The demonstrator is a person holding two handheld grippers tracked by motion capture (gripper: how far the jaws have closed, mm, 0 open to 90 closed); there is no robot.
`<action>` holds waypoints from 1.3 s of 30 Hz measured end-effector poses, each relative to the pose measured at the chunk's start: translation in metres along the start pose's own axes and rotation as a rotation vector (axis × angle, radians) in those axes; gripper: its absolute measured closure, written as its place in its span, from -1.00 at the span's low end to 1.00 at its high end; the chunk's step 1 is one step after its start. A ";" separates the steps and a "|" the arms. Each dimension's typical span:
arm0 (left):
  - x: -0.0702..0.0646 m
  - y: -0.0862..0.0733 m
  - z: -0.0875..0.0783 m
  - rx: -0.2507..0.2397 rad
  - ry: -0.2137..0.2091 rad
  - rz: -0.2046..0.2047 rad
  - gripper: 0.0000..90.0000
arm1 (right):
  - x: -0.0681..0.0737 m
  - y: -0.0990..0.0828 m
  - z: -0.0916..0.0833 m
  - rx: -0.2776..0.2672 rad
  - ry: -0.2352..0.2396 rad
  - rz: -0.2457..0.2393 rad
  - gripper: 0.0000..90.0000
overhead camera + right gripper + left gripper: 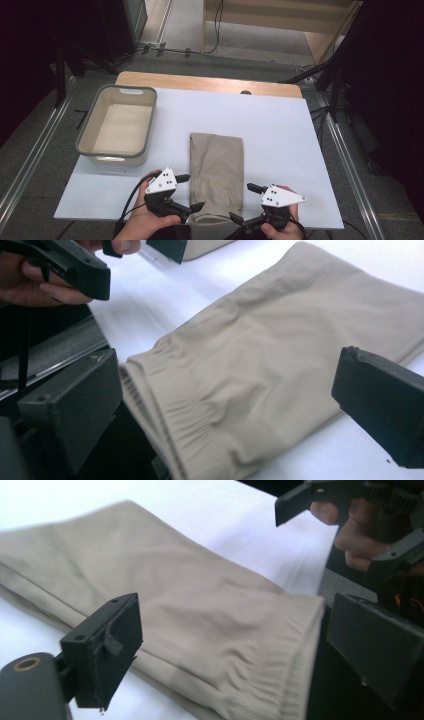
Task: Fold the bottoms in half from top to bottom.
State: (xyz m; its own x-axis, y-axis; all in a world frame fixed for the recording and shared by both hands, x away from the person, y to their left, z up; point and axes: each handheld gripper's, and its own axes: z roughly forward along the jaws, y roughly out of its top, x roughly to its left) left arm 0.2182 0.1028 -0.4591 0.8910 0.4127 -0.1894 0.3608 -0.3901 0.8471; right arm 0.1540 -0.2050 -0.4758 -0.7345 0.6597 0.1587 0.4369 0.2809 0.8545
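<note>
High view: unmarked beige folded cloth [216, 172] between open claws.

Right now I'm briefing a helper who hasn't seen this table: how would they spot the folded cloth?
On the white table, look right of the grey-rimmed bin. The folded cloth lies at the near edge: a long beige strip, the only soft thing there.

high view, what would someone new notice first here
The folded beige garment lies lengthwise in the middle of the white table, its near end at the table's front edge. The left gripper and right gripper flank that near end, both open and holding nothing. An empty basin with a grey rim sits to the left of the garment.
</note>
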 end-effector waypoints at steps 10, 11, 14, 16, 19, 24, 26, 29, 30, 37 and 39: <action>0.040 0.025 0.009 -0.039 -0.014 -0.015 -1.00 | -0.040 0.025 0.009 -0.023 -0.072 0.032 -1.00; 0.046 0.027 0.012 -0.037 -0.007 -0.018 -1.00 | -0.040 0.025 0.009 -0.023 -0.072 0.032 -1.00; 0.060 0.034 0.022 -0.022 0.012 -0.025 -1.00 | -0.050 0.034 0.014 -0.014 -0.088 0.017 -1.00; 0.070 0.037 0.028 -0.018 0.026 -0.039 -1.00 | -0.057 0.040 0.017 -0.015 -0.096 0.010 -1.00; 0.085 0.042 0.039 0.004 0.036 -0.055 -1.00 | -0.074 0.050 0.026 -0.006 -0.109 0.015 -1.00; 0.106 0.046 0.056 0.036 0.073 -0.080 -1.00 | -0.096 0.056 0.043 0.019 -0.119 0.036 -1.00; 0.116 0.046 0.060 0.047 0.084 -0.099 -1.00 | -0.101 0.057 0.047 0.024 -0.119 0.038 -1.00; 0.130 0.043 0.066 0.058 0.104 -0.138 -0.94 | -0.114 0.057 0.059 0.052 -0.124 0.055 -1.00; 0.134 0.041 0.068 0.061 0.113 -0.145 -0.91 | -0.119 0.056 0.063 0.062 -0.126 0.057 -1.00; 0.150 0.036 0.077 0.096 0.155 -0.186 -0.68 | -0.141 0.053 0.087 0.107 -0.168 0.107 -0.75; 0.153 0.034 0.079 0.111 0.173 -0.199 -0.60 | -0.147 0.052 0.092 0.116 -0.181 0.128 -0.71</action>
State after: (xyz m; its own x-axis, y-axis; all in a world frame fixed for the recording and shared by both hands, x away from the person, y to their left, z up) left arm 0.3887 0.0874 -0.4984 0.7427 0.6210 -0.2503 0.5601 -0.3713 0.7406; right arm 0.3326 -0.2232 -0.4998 -0.5690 0.8061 0.1625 0.5849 0.2578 0.7691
